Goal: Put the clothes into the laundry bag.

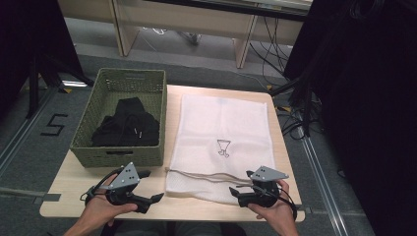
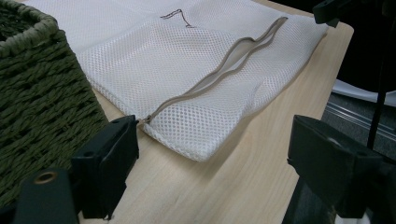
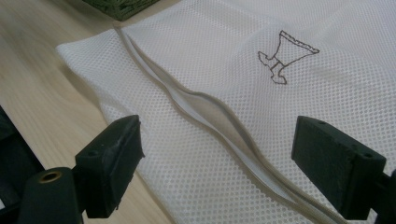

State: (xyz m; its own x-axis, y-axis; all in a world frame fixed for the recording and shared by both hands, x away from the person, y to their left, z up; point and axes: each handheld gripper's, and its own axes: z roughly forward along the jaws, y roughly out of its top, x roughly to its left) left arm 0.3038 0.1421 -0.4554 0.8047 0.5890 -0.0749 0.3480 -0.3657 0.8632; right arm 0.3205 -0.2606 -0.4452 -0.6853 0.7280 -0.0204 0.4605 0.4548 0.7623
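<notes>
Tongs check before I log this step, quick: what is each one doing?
Left tongs: open, holding nothing, over the table beside the mesh bag.
Right tongs: open, holding nothing, above the bag's zipper.

thing: white mesh laundry bag (image 1: 223,132) with a grey zipper (image 3: 205,105) and a small dark printed emblem (image 1: 223,147)
state: zipper partly open, its edges gaped apart
pose: lay flat, spread out
place: on the tabletop (image 1: 74,189), just beside the green woven basket (image 1: 98,103), zipper end nearest the person
</notes>
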